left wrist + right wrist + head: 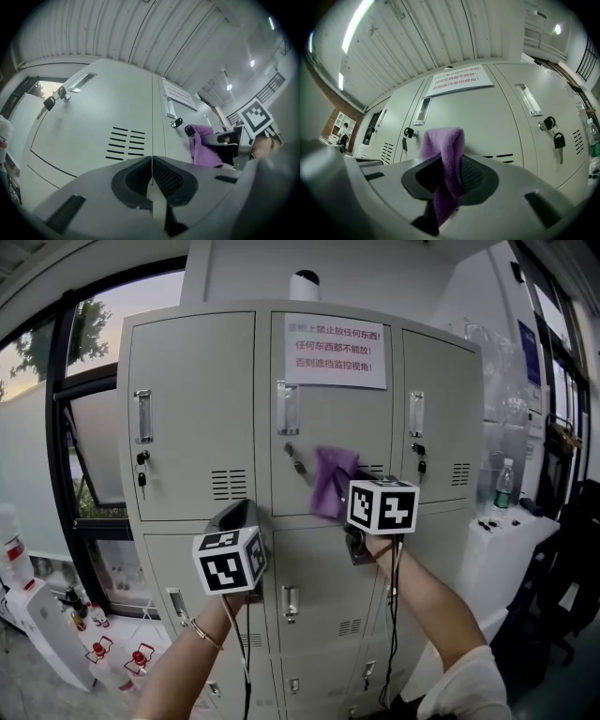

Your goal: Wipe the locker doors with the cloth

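Cloth (334, 482), purple and fleecy, hangs pinched in the right gripper (339, 510); the jaws are clamped on a fold of it, one end standing up above them and the other drooping down between them; in the head view it lies against the upper middle locker door (333, 423), apparently touching it, below the door's handle (288, 409) and at 3 o'clock from its lock (293, 457).

Right forearm (427, 601) rises from 5 o'clock towards the centre of the head view; the hand is tucked under the marker cube (382, 505), and the gripper points forward and slightly up at the door; a black cable (394, 634) trails down beside the arm.

Left gripper (240, 515) sits at 7 o'clock from the cloth, well apart from it; its jaws are pressed together with nothing between them; it aims up at the upper left door (192, 409), towards that door's vent slots (229, 485); the left forearm comes up from 6 o'clock, with a thin bracelet (206, 635) at the wrist.

White notice (335, 351) with red print is stuck at 12 o'clock on the middle door; keys (141, 474) hang from the left door's lock; a bottle (506, 486) stands at 3 o'clock, on a white surface beside the lockers.
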Demonstrator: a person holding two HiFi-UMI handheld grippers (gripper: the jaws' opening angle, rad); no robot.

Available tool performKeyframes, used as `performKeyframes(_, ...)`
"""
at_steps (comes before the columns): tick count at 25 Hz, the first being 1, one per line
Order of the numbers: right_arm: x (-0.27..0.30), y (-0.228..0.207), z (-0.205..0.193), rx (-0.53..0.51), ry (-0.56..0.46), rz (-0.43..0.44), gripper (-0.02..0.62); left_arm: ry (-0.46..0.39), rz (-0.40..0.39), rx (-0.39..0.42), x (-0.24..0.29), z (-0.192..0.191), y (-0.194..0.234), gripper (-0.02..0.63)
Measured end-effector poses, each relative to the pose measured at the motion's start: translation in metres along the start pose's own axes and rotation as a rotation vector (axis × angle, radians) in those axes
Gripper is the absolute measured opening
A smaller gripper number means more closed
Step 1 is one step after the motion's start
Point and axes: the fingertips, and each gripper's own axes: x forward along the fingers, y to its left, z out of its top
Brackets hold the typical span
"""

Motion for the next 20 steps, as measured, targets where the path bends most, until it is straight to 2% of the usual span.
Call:
performKeyframes(10, -0.015, -0.049, 0.0, -0.001, -0.011, -0.073, 0.074, -0.015, -0.055, 0.011, 0.014, 0.002, -0.041, 0.008)
performKeyframes(20, -0.033, -0.104, -0.004, -0.026, 0.0, -0.187, 0.074, -0.012, -0.127, -0.04, 0.027, -0.009, -0.081, 0.008)
